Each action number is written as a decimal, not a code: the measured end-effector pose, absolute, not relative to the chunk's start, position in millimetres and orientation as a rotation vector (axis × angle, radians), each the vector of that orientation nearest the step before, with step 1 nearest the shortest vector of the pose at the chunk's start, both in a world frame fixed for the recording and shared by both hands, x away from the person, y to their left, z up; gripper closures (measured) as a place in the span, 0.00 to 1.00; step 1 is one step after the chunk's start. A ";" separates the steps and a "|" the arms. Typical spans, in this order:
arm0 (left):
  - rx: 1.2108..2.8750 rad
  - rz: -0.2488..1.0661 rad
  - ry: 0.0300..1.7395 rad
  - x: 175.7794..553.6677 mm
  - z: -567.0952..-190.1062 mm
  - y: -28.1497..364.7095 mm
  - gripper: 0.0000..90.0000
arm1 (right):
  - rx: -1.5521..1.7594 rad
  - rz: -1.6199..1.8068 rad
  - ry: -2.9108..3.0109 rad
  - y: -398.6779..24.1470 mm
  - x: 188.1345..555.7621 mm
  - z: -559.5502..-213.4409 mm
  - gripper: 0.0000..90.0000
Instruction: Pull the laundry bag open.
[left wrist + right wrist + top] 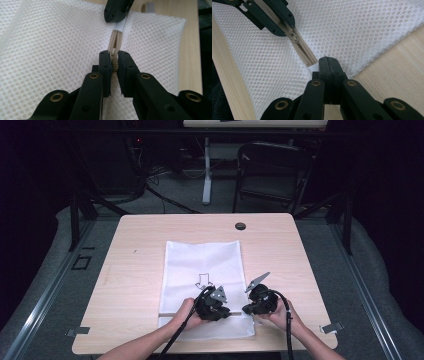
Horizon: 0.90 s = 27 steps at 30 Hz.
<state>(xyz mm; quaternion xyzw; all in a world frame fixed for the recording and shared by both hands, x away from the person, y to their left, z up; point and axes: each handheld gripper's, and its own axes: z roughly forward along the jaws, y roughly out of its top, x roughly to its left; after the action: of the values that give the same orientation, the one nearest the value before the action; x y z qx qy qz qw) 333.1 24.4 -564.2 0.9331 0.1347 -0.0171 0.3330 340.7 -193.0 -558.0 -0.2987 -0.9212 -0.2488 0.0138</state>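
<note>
A: From above, the mesh bag [202, 287] lies on the surface [135, 255]; both claws meet at its near edge.

B: Left view: the left claw [114, 62] pinches the zipper pull [114, 65].

A: Right view: the right claw [328, 65] clamps the zipper's end [313, 67]. A jerk could slip the pull free.

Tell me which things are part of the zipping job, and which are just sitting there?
In the job:
mesh bag
zipper
zip pull, pinched by the left tool
right tool, shut on the bag's zipper end

Just there:
table
folding chair
black cap on the table
</note>
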 end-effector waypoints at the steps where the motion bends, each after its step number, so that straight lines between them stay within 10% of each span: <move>1: 2.438 -0.047 0.357 333.5 -564.1 25.6 0.91 | -0.930 -0.773 -2.870 -193.1 340.7 -557.9 1.00; 27: 2.456 -0.019 0.370 329.4 -560.1 53.5 0.91 | -0.942 -0.777 -2.859 -191.8 340.6 -557.9 1.00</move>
<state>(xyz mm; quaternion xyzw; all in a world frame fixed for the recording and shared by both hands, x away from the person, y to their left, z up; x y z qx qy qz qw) 329.4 53.5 -560.1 0.9359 0.1410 -0.0071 0.3228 340.6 -191.8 -557.9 -0.3028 -0.9196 -0.2499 0.0164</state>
